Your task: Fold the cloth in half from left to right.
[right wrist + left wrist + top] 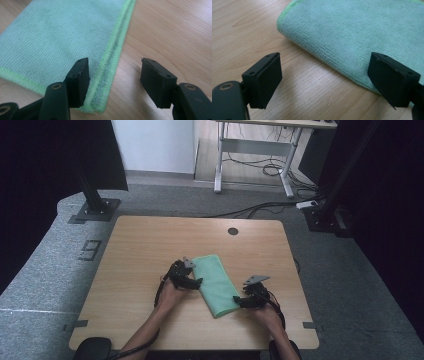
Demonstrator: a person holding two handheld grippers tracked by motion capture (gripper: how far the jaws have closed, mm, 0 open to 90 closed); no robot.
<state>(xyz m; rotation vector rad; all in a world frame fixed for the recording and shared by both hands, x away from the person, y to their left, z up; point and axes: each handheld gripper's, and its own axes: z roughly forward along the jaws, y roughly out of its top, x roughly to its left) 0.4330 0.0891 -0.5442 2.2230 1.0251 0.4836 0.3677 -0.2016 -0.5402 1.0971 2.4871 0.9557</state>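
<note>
A green microfibre cloth (215, 282) lies folded in a long strip on the wooden table (150, 240), running from the centre toward the near right. My left gripper (199, 281) rests at the strip's left long side, open. In the left gripper view its jaws (325, 58) stand wide over bare wood, with the folded edge of the cloth (362, 32) just beyond them. My right gripper (237, 301) is at the near right corner, also open. In the right gripper view it (115, 62) straddles the hemmed edge of the cloth (62, 37), with neither pad pressing on it.
A round cable hole (233, 231) sits near the table's far edge. Black frame posts stand on the carpet at the far left (92, 195) and far right (332, 195). A white desk frame (255, 150) with floor cables stands behind.
</note>
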